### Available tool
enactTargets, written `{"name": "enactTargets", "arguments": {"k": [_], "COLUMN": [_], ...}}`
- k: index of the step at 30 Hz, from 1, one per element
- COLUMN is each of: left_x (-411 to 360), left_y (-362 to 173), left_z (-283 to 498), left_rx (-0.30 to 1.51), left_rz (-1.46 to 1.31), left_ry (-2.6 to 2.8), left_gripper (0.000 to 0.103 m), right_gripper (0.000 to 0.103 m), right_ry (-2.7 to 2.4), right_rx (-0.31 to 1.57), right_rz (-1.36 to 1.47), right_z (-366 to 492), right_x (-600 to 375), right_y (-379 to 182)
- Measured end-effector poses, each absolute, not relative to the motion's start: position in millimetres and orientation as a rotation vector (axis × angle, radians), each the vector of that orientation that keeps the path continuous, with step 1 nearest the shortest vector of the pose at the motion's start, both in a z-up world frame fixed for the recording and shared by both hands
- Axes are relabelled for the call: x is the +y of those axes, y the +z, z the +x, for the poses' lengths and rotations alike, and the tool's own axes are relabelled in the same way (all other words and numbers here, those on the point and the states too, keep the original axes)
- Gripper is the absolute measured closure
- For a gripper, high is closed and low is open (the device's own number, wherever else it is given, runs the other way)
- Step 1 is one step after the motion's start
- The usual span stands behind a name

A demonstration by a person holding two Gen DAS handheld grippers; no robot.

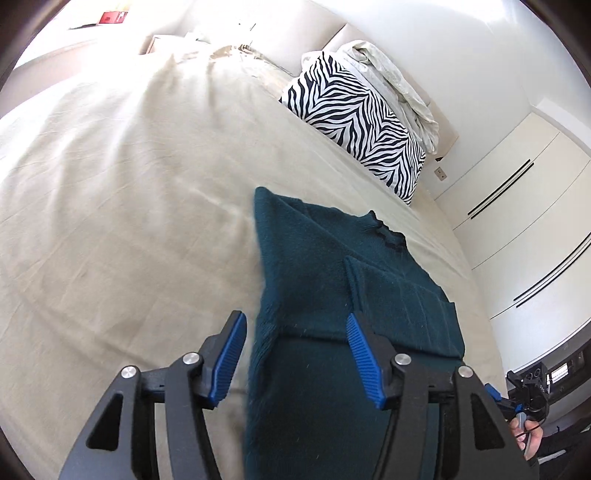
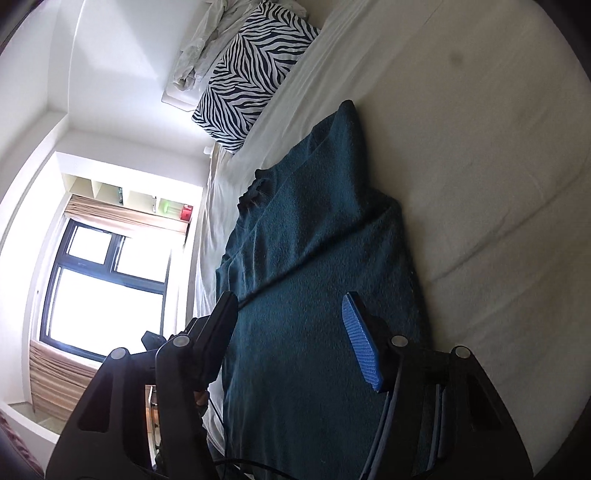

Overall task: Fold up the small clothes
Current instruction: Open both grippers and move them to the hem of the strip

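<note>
Both grippers, left gripper (image 1: 295,354) and right gripper (image 2: 291,339), gape over the sweater (image 1: 332,258) near the bed (image 1: 110,184) edge.

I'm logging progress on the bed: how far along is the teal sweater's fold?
Done: the teal sweater lies on the beige bed sheet with both sides turned inward, a sleeve panel across its middle. In hand: nothing; the left gripper and right gripper are open over its lower part. Left: probably folding the hem end up toward the collar.

I can read no text, label or number anywhere; the red box (image 1: 113,16) beyond the bed is too blurred.
</note>
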State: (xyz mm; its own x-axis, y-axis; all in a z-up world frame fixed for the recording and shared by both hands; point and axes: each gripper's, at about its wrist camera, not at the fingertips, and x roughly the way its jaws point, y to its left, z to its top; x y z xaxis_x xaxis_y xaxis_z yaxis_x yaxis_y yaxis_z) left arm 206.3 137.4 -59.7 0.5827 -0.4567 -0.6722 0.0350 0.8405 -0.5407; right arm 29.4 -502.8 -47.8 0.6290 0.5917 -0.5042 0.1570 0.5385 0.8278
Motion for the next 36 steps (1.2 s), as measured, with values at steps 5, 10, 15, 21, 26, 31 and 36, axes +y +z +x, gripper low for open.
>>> {"name": "enactTargets", "arguments": {"k": [5, 10, 15, 21, 26, 31, 36], "left_x": [154.7, 144.6, 136.1, 131.7, 129.0, 126.5, 131.8], "left_y": [-67.0, -82.6, -77.0, -77.3, -81.4, -84.9, -88.8], "left_z": [121.3, 50.9, 11.3, -12.5, -18.7, -21.3, -19.8], "left_rx": [0.987, 1.072, 1.097, 1.147, 1.181, 1.224, 1.246], "left_rz": [-0.486, -0.487, -0.484, -0.478, -0.489, -0.467, -0.52], "left_ry": [-0.282, -0.327, -0.361, -0.392, -0.412, -0.446, -0.465], "left_gripper": [0.036, 0.036, 0.035, 0.035, 0.035, 0.035, 0.037], "right_gripper": [0.039, 0.039, 0.039, 0.039, 0.039, 0.039, 0.043], "right_ry": [0.215, 0.147, 0.075, 0.031, 0.057, 0.091, 0.12], "right_rx": [0.9, 0.921, 0.946, 1.009, 1.055, 1.094, 1.067], "right_rz": [0.848, 0.77, 0.8, 0.754, 0.771, 0.807, 0.898], "right_z": [-39.0, -105.7, -157.4, -178.9, -185.3, -193.2, -196.3], "right_x": [-477.4, -471.0, -487.8, -483.9, -474.2, -465.5, -471.3], "right_y": [-39.7, -42.8, -59.9, -72.7, -73.2, -75.8, -81.1]}}
